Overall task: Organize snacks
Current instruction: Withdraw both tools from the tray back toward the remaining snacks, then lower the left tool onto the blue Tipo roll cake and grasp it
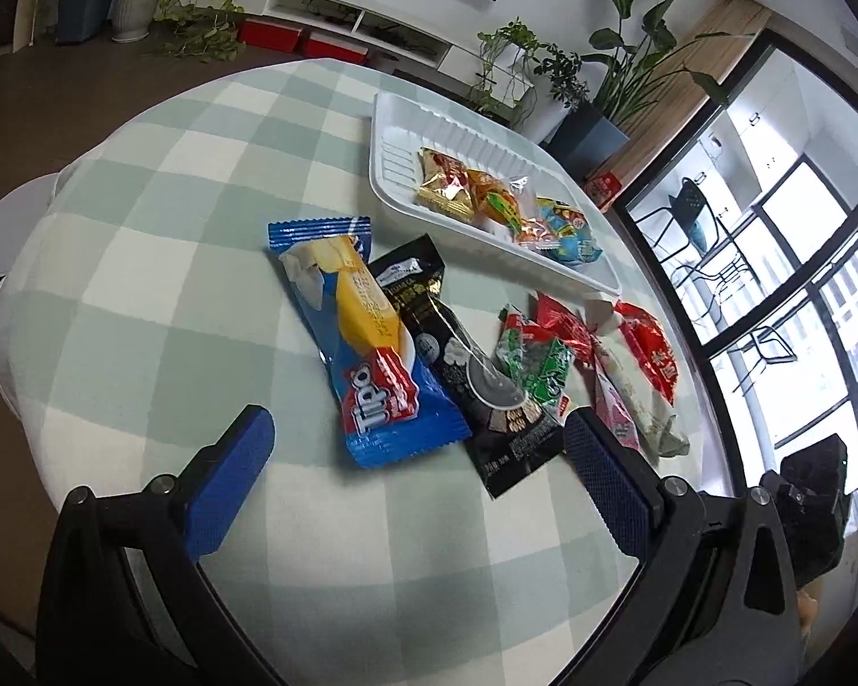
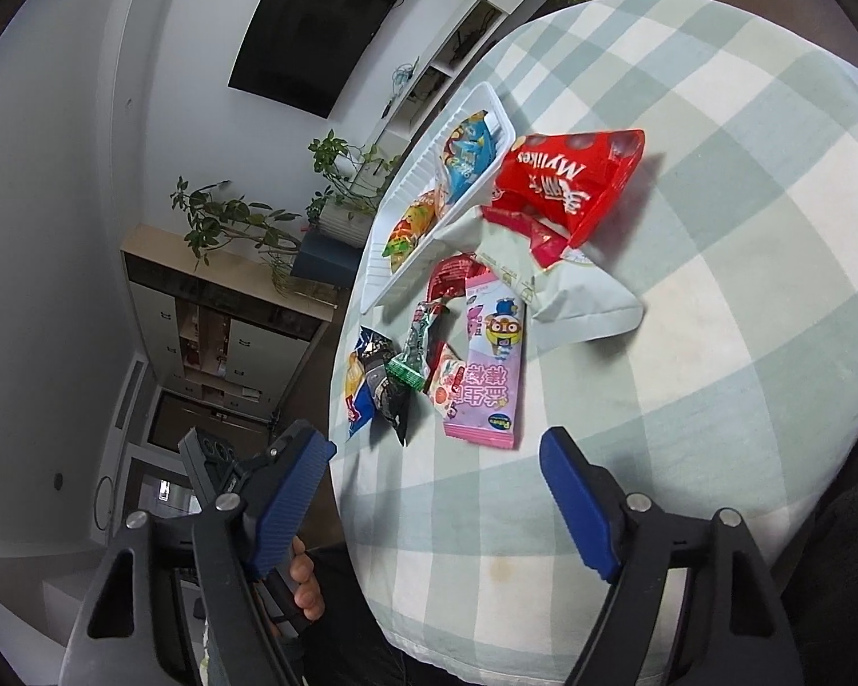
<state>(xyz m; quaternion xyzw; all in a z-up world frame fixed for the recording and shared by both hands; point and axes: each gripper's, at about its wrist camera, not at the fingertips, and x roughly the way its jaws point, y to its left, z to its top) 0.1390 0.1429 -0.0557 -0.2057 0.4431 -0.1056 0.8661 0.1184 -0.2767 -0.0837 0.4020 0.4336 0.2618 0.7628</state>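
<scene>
Snacks lie in a loose cluster on the checked bench (image 1: 143, 297), with both grippers hovering short of them. Left gripper (image 1: 412, 457) is spread wide and holds nothing; just beyond its fingers lies the blue Tipo packet (image 1: 366, 343), overlapped along one side by a black packet (image 1: 475, 377), then a green packet (image 1: 535, 366) and red wrappers (image 1: 646, 349). Right gripper (image 2: 435, 491) is also spread and empty, with a pink packet (image 2: 489, 377) nearest it; further on rest a pale green packet (image 2: 560, 291) and a red Mylikes bag (image 2: 572, 183). Farthest back, the white tray (image 1: 406, 131) holds three small packets: gold (image 1: 443, 186), orange (image 1: 500, 206) and light blue (image 1: 569, 231)
</scene>
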